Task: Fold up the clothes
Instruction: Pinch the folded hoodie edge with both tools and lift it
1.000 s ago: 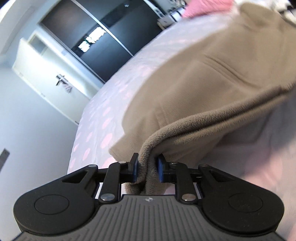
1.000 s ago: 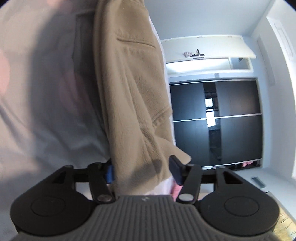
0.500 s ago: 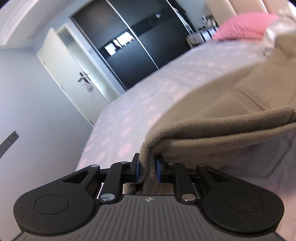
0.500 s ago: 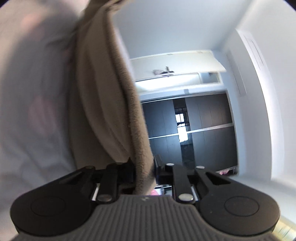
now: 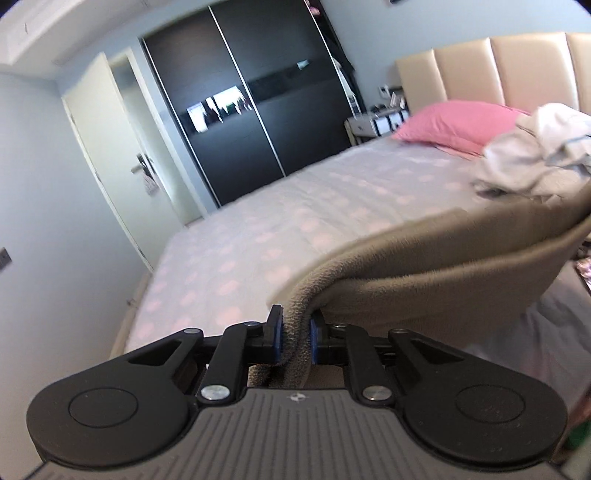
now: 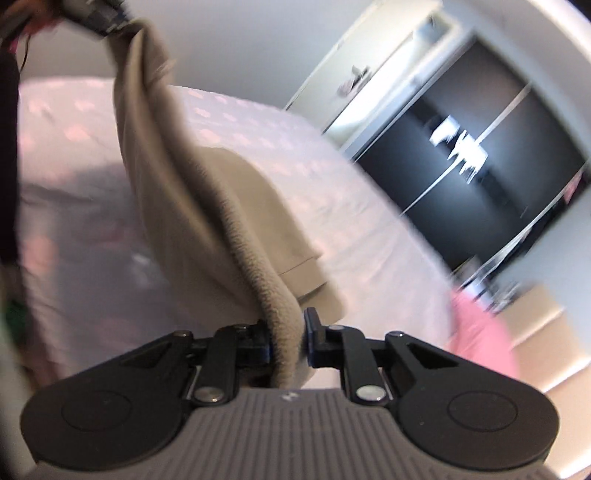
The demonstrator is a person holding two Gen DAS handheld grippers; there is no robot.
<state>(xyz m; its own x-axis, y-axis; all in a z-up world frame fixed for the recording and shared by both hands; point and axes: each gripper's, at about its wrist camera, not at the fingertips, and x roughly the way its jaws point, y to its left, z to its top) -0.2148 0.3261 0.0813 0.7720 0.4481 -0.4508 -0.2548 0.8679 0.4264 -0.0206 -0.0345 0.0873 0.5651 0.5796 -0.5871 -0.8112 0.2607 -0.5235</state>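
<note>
The left gripper (image 5: 294,334) is clamped on the edge of a tan fleece garment (image 5: 436,254), with the thick hem pinched between its blue-padded fingers (image 5: 277,332). From that grip the garment rises and runs off to the right as a taut band above the bed (image 5: 258,236), clear of the sheet along most of its visible length. The right gripper (image 6: 286,341) is likewise closed on the same tan fleece garment (image 6: 207,192), its jaws pressed against the fabric on both sides. In the right wrist view the hem climbs from this grip toward the upper left corner, where the other gripper (image 6: 99,16) holds its far end; the cloth between the two hangs in a fold, with a lower panel draping down toward the bed (image 6: 332,177). The garment is thus suspended between both grippers over the near part of the mattress. The bed carries a pale sheet with a faint pink spot pattern. A pink pillow (image 5: 458,123) lies at the head end against a padded beige headboard (image 5: 498,70), and a heap of white and light clothing (image 5: 535,155) sits just in front of the pillow. A dark sliding wardrobe (image 5: 251,114) stands beyond the bed, beside an open white door (image 5: 107,155). The right wrist view is blurred, and fine detail there cannot be confirmed.
</note>
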